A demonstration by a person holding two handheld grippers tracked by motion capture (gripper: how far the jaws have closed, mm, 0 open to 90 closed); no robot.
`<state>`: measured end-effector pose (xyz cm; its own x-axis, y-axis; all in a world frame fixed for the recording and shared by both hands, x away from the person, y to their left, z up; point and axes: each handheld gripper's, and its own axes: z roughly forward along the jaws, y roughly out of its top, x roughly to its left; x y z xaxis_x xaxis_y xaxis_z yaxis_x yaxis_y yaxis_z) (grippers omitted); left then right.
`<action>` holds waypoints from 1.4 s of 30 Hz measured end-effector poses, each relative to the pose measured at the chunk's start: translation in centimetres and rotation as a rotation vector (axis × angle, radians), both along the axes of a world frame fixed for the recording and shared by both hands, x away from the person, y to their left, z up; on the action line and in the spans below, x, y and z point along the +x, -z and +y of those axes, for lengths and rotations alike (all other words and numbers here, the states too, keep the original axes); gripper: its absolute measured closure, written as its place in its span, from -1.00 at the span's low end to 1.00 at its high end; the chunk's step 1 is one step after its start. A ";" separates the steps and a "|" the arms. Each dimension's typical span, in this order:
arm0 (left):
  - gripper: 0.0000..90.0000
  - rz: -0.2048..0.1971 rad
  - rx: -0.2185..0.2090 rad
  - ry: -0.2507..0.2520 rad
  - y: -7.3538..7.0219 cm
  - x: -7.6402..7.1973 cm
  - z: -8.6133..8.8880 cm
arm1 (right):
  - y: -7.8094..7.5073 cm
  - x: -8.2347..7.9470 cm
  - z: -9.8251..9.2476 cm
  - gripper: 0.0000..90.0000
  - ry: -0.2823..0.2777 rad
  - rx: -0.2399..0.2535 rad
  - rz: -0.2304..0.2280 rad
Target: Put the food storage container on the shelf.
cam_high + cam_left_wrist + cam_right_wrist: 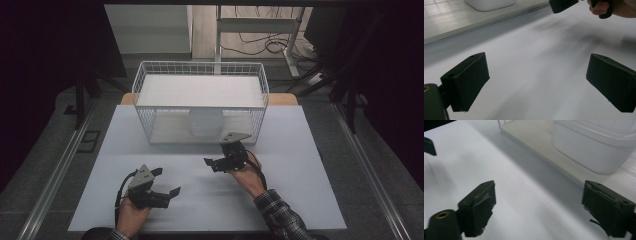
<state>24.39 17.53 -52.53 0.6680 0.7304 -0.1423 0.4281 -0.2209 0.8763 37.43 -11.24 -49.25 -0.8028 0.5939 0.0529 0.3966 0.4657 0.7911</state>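
Right claw (216,161): jaws apart, nothing between them; it sits low over the surface (210,195) just in front of the wire basket (200,102), jaws aimed toward the person's left. In the right gripper view both pads frame bare surface, with the white tub (596,150) ahead and to the right, standing on the basket's pale floor board.

Left claw (162,184): jaws apart as well, empty, held near the front of the surface and well apart from the basket. Its own view looks across bare surface toward the basket's front edge, with the tub (490,3) at the top left and the right hand (610,7) with its gripper at the top right.

Tub in the high view (205,122): inside the basket, on the lower level, near the front wall and about mid-width, under the white shelf board (200,90) that covers the basket's top.

Judged step: tub is set in the basket and the right claw is free of it, so this reads as a release just by the basket, or possibly the start of a reach; the frames cannot settle which.

Next move calls for: either hand needs a clear path. The front wire wall and the board above close off the tub from the front and top, so access is tight
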 end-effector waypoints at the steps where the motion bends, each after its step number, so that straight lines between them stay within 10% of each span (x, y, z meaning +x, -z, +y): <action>1: -0.91 0.000 0.002 0.001 0.0 0.0 0.0 | -0.1 -0.2 -0.1 -0.79 -0.003 -0.003 -0.003; 17: -0.91 -0.005 0.022 -0.002 -0.4 -0.9 0.3 | -0.2 -3.1 -3.3 -0.98 -0.003 0.062 0.032; 42: -0.91 0.001 0.005 -0.060 -0.7 -2.2 3.1 | -0.4 -8.2 -9.0 -1.00 0.083 0.036 0.008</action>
<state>22.22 20.68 -51.83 0.6230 0.7698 -0.1388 0.4413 -0.1994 0.8749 29.23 -20.25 -48.87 -0.7505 0.6558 0.0817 0.4389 0.4021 0.8035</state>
